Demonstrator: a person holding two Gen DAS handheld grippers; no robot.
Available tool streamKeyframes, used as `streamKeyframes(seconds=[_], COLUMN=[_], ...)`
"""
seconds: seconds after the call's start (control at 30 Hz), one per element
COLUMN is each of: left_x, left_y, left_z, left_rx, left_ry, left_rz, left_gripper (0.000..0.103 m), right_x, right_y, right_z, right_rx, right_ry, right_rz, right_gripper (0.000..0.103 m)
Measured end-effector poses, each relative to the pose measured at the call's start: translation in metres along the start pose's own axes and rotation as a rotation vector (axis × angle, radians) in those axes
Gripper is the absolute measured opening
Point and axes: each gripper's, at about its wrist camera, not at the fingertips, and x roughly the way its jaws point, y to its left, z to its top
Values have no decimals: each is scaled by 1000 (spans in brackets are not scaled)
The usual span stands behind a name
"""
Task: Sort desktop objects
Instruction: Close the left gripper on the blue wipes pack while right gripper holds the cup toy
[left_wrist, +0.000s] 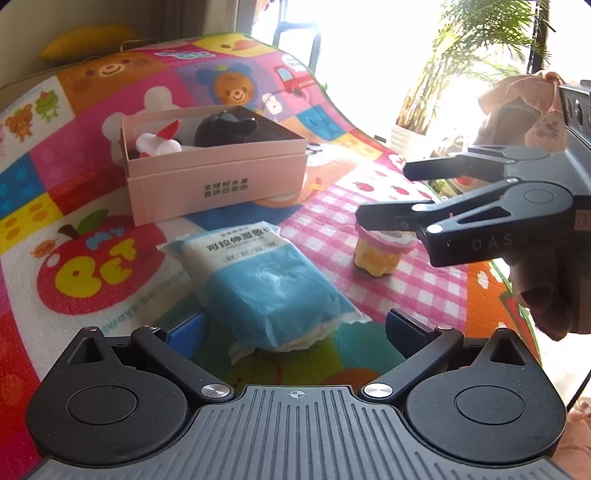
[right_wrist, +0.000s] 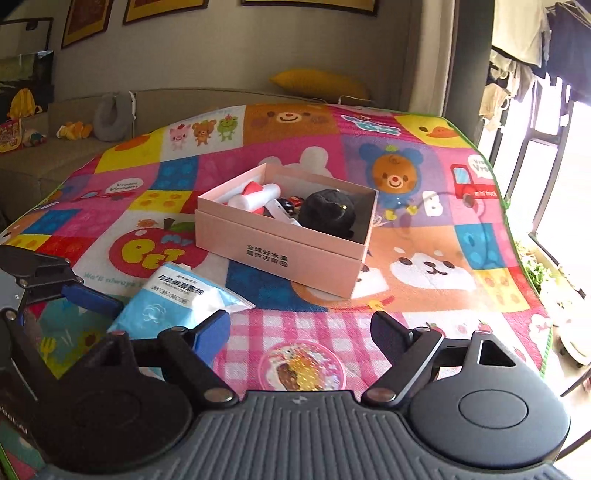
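The right gripper (right_wrist: 299, 332) hangs w/ its jaws spread wide and nothing clamped. The little pudding cup (right_wrist: 302, 365), pink rim and foil lid, sits right under it, between the two fingers but a bit nearer the base than the tips. From the left wrist view the same right gripper (left_wrist: 382, 195) is just above the cup (left_wrist: 380, 251), the lower finger about at the lid; can't tell if it's touching.

The left gripper (left_wrist: 277, 328) is also wide open, holding nothing. The blue-and-white pack (left_wrist: 269, 280) lies straight ahead of it, between its fingers and partly past the tips, on the bright cartoon mat (left_wrist: 92, 266).

The pink box (right_wrist: 291, 236) is further out in front of both tools, already holding a white-and-red thing (right_wrist: 255, 197) and a black fuzzy lump (right_wrist: 327, 212), so that's prob. where stuff goes.

My read: the cup is the step in hand for the right side. To do it well:
- drop so the pads meet the cup wall below the rim, not the foil lid
- centre it btw the fingers before closing, else it'll skid on the cloth
- squeeze gently; thin plastic, looks crushable
- lift straight up, keep it level, then over to the box's free corner, clear of the wall.

Pack looks soft and slippery; grab across its narrow side.
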Motion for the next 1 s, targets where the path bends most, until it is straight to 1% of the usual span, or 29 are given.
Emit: streamKeyframes(seconds=[0.1,0.2,0.23,0.3,0.43,0.5,0.57,0.6,0.63,0.67,0.7,0.73,1.0], left_x=[12,20,20,17,7,3,0,0,0,0,2,4,27], left_y=[-9,-16,-15,-10,10,18,23,23,22,21,19,17,11], left_z=[9,11,11,10,5,4,3,3,4,5,6,8,17], left_rx=[24,110,127,130,83,43,10,-1,-4,-2,4,11,42], left_ry=[4,14,15,22,47,59,64,62,59,55,51,47,47], left_rz=[72,202,232,270,325,319,295,281,272,265,259,253,242], left_gripper=[103,103,103,103,103,103,103,103,103,103,103,103,103], right_x=[-6,-8,-8,-7,2,10,16,17,19,20,20,20,3], right_y=[-11,-14,-14,-11,-5,-5,-4,-3,-2,0,0,1,-3], right_z=[-11,-18,-20,-25,-30,-30,-29,-29,-29,-28,-28,-27,-29], right_rx=[36,61,62,58,53,64,74,72,64,57,54,54,61], right_ry=[4,12,13,15,28,39,47,46,49,55,62,70,55], right_rz=[-44,-49,-47,-34,-16,-11,-8,-8,-5,-3,-1,4,-6], right_gripper=[87,88,89,90,90,90,90,87,79,73,62,56,56])
